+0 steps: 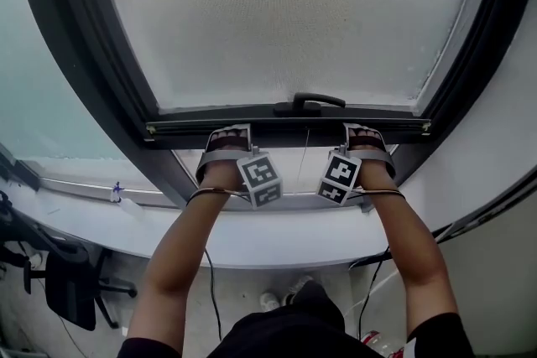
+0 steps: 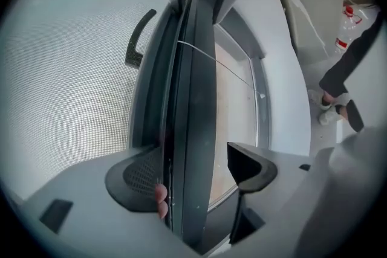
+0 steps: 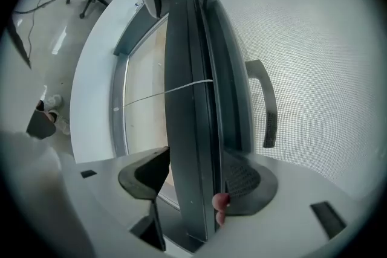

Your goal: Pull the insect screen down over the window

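The insect screen (image 1: 294, 12) of grey mesh covers most of the window. Its dark bottom bar (image 1: 285, 130) carries a black handle (image 1: 309, 103) at the middle. My left gripper (image 1: 228, 134) sits over the bar left of the handle and my right gripper (image 1: 363, 132) right of it. In the left gripper view the bar (image 2: 190, 99) runs between the jaws of the left gripper (image 2: 193, 175): one pad touches it, while the other stands a small gap away. In the right gripper view both jaws of the right gripper (image 3: 196, 175) press on the bar (image 3: 190, 99).
A thin cord (image 1: 306, 151) hangs from the bar toward the white sill (image 1: 277, 239) just below. The dark window frame (image 1: 84, 71) flanks the screen. An office chair (image 1: 71, 289) stands on the floor at lower left, a water bottle (image 2: 346, 30) at the right.
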